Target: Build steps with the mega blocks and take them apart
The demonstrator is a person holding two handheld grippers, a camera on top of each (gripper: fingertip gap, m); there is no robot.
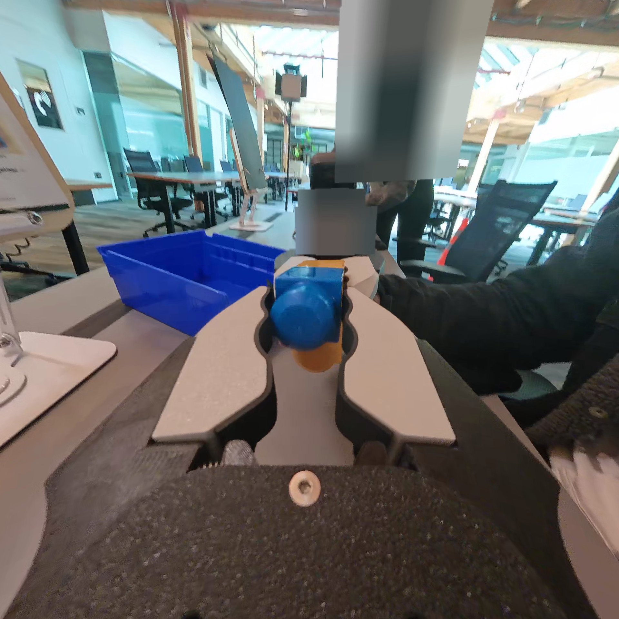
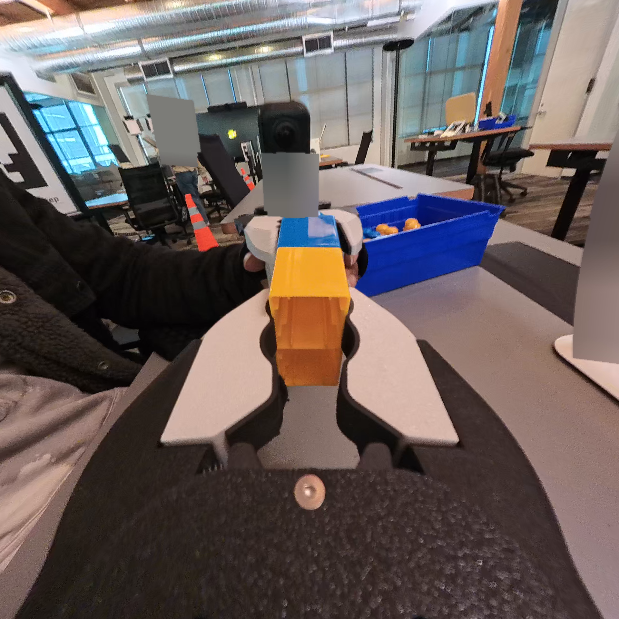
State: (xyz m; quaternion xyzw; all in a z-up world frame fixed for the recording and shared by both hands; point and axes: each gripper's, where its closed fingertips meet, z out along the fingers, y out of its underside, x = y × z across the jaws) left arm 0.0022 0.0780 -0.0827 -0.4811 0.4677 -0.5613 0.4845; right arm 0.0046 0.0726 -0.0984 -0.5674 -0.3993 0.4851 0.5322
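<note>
blue block (image 1: pixel 306 311) and yellow block (image 2: pixel 310 315), joined, clamped by both tongs, seam half hidden.

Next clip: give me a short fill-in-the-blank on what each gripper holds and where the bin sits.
1. The left gripper is shut on the ____ block.
2. The right gripper is shut on the ____ block.
3. The two blocks are ____ together in the air.
4. The blue bin holds orange and ____ pieces.

Missing words: blue; yellow; joined; blue
</note>
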